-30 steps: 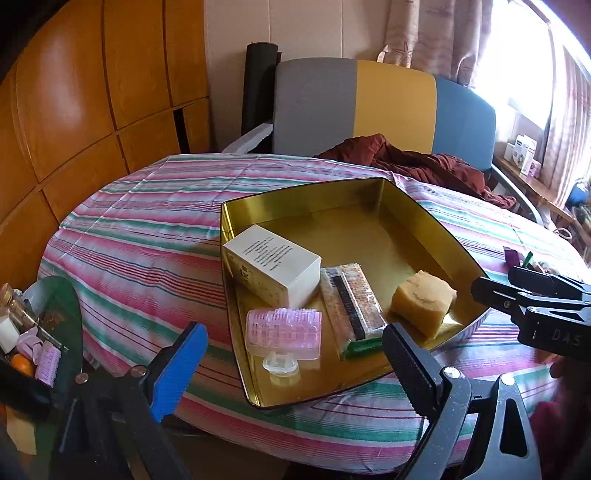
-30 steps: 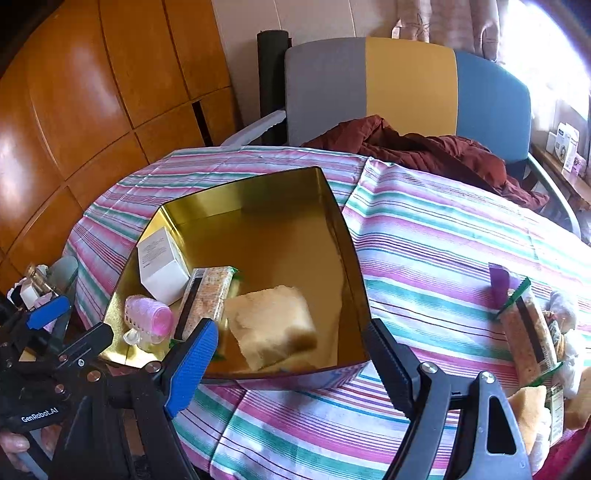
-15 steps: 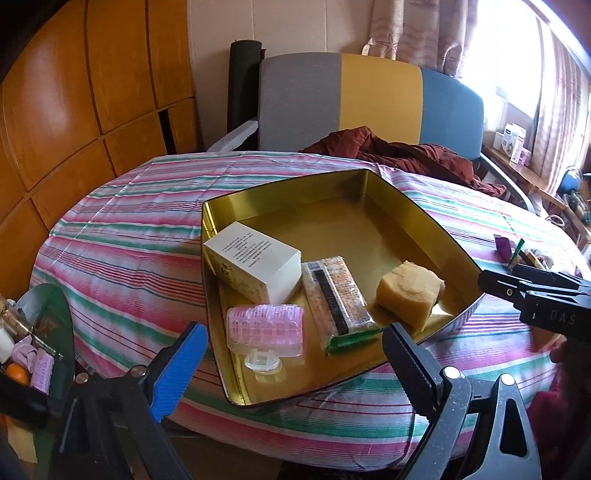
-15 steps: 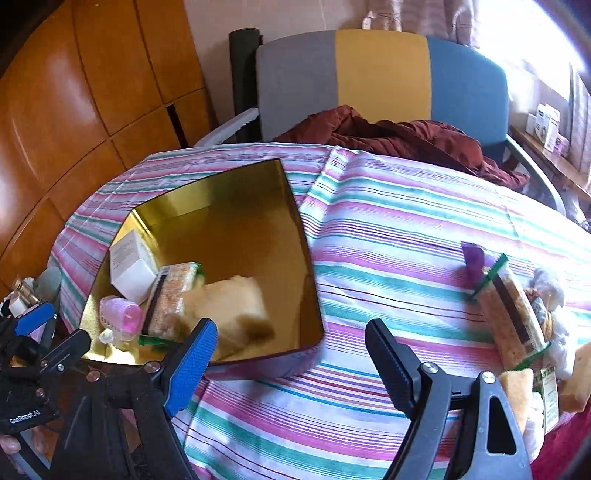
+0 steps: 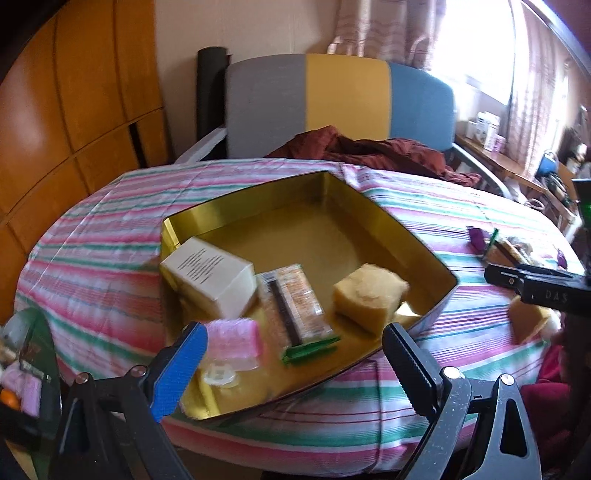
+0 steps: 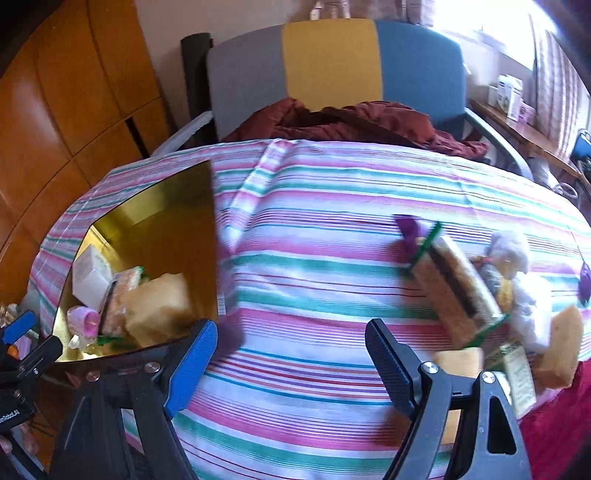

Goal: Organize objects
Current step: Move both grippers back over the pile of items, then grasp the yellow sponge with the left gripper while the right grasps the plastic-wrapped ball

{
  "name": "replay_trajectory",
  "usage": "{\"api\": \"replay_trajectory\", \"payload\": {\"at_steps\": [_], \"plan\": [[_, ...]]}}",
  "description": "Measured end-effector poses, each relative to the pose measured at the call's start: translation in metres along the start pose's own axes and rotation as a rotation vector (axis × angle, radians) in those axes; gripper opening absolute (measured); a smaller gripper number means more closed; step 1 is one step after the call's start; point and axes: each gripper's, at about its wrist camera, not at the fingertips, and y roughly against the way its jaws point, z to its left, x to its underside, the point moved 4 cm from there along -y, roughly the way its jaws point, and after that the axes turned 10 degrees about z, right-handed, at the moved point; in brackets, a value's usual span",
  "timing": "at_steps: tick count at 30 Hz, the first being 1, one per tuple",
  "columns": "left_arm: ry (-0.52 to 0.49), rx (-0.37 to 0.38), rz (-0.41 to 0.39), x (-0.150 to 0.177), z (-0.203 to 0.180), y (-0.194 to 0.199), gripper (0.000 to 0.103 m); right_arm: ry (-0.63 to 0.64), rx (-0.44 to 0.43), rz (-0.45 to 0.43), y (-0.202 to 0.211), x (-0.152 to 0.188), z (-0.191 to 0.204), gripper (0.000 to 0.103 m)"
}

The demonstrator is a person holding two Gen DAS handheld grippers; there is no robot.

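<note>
In my right wrist view the gold tin [image 6: 177, 206] is blurred and its near wall hides most of the white box [image 6: 88, 277], the pink roller [image 6: 83, 319] and the snack bar [image 6: 118, 295]. The pile at the table's right edge [image 6: 509, 295] smears together, and its small packets run behind my right finger. In my left wrist view my blue finger [image 5: 181, 369] covers the roller's corner.

Behind the table [image 5: 110, 236], which wears a cloth with pink, green and white stripes, stands a chair [image 5: 343, 96] whose back is grey, yellow and blue. A dark red cloth [image 5: 369, 147] lies crumpled on its seat. Orange-brown wooden panels [image 5: 74, 92] cover the wall at the left. At the right, patterned curtains [image 5: 369, 26] hang beside a bright window [image 5: 476, 40], and small boxes [image 6: 511, 92] stand on a wooden shelf [image 6: 524, 133].
</note>
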Motion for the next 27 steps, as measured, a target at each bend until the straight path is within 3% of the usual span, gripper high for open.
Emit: {"api": "replay_trajectory", "payload": {"at_steps": [8,14,17,21,27], "plan": [[-0.128,0.144,-0.001,-0.018,-0.055,-0.002,0.096,-0.149,0.135,-0.031,0.038,-0.002,-0.088,0.084],[-0.280,0.268,0.008,-0.031,-0.119,-0.008,0.096,-0.353,0.231,-0.033,0.063,0.010,-0.172,0.084],[-0.339,0.338,0.041,-0.033,-0.152,-0.014,0.096,-0.464,0.217,-0.030,0.066,0.021,-0.205,0.084],[-0.391,0.424,0.074,-0.035,-0.189,-0.019,0.096,-0.576,0.104,-0.023,0.059,0.031,-0.223,0.084],[-0.460,0.484,0.132,-0.032,-0.244,-0.033,0.096,-0.592,0.041,-0.046,0.059,0.032,-0.223,0.084]]}}
